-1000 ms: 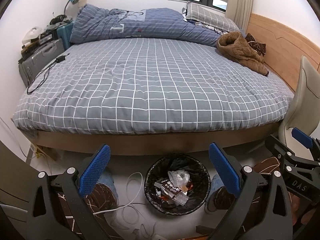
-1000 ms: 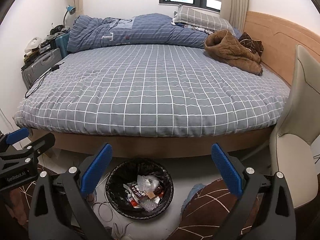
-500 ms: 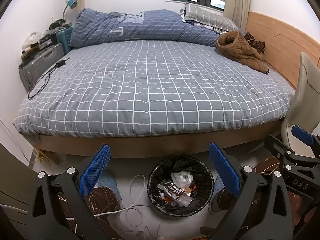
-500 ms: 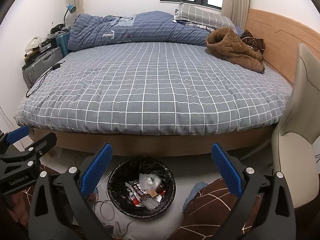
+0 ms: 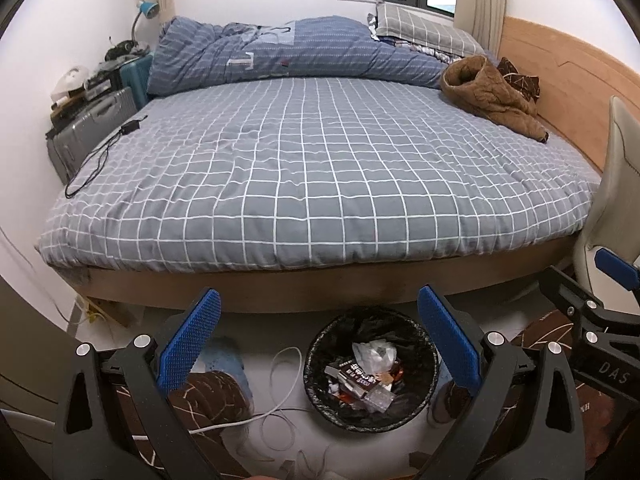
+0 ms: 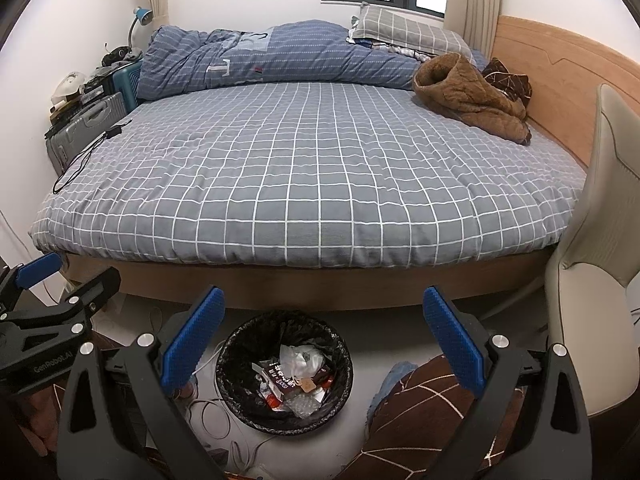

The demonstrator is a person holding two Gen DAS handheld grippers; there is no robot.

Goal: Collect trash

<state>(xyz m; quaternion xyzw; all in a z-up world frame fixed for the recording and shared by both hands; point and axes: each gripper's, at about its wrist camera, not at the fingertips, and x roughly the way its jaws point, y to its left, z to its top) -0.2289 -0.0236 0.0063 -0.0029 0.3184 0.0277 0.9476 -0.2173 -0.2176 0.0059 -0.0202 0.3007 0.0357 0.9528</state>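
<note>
Hanging above the upright trash bin [image 5: 370, 376], both grippers' jaws gape empty

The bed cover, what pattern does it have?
Grey bed cover with a white grid, clearest in the right wrist view.

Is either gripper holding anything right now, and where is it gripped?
Nothing is held: the left gripper and right gripper are both open above the trash bin.

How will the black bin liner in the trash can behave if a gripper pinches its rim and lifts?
The black bin liner looks thin and crinkled, so it will probably be floppy and stretch rather than hold shape. Its load, wrappers and crumpled plastic, looks light. The film looks glossy, so it might slip between the pads.
</note>
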